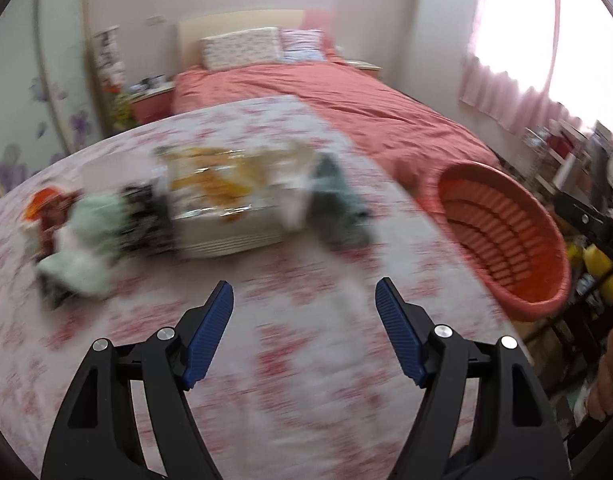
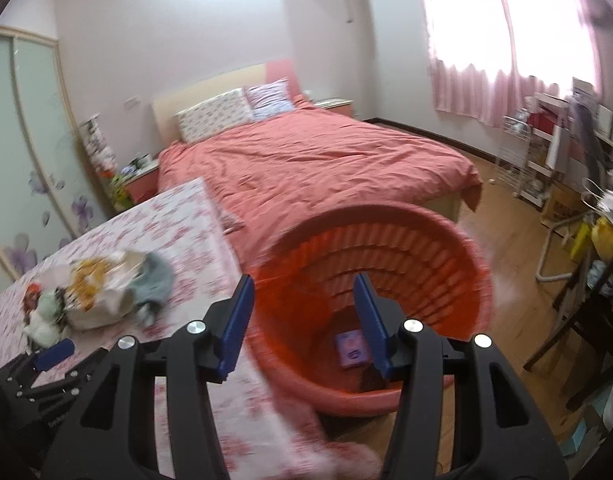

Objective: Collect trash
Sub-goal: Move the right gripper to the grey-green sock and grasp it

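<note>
- Blue-padded fingers (image 1: 210, 332) of the left gripper (image 1: 304, 300) fill the bottom of the left wrist view, spread apart with nothing between them, over the floral-clothed worktop (image 1: 306, 380).
- Trash pile (image 1: 194, 208) lies on that worktop at about 11 o'clock from those fingers, blurred: a clear wrapper with yellow print, pale green and grey crumpled pieces, something orange at its left end.
- Right gripper (image 2: 304, 316) hangs released and empty above the red basket (image 2: 458, 264), which stands just beside the worktop's edge at 3 o'clock from the pile.
- Judging by this, one drop is finished and the left side is going for the next pick: it needs to travel on to the pile, straddle one piece and clench.
- Only the right wrist view looks into the basket, where a small purple packet (image 2: 351, 350) lies on the bottom.
- Only the left wrist view shows a hand (image 1: 610, 372) at its right rim.
</note>
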